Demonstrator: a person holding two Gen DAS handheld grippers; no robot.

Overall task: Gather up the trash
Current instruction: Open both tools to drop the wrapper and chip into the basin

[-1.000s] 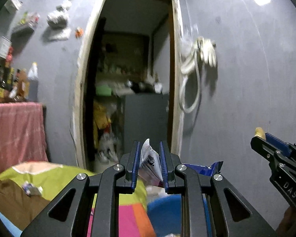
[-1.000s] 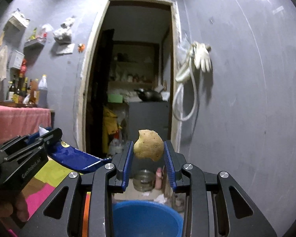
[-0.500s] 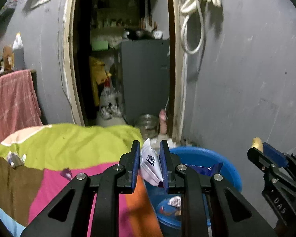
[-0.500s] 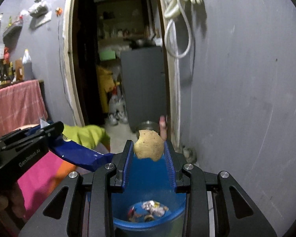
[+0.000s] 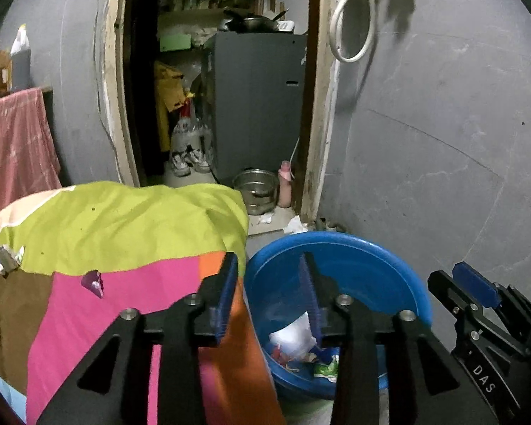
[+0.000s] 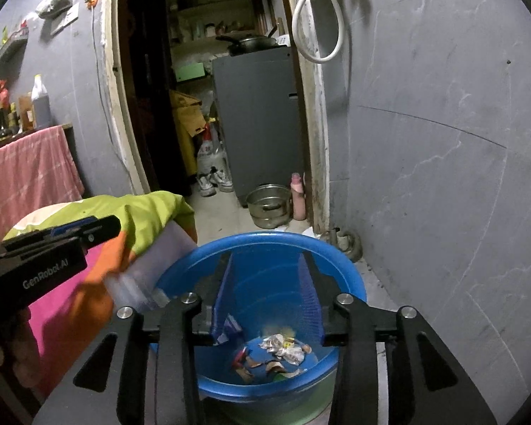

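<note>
I had both claws spread wide and empty over the round blue plastic basin: right gripper above its middle, left gripper at its left rim. Crumpled wrappers and scraps lay in its bottom. The remaining trash, a crinkled silver foil wrapper and a small purple scrap, lay leftward on the soft patchwork cloth, nearer my left claw, I judged.
</note>
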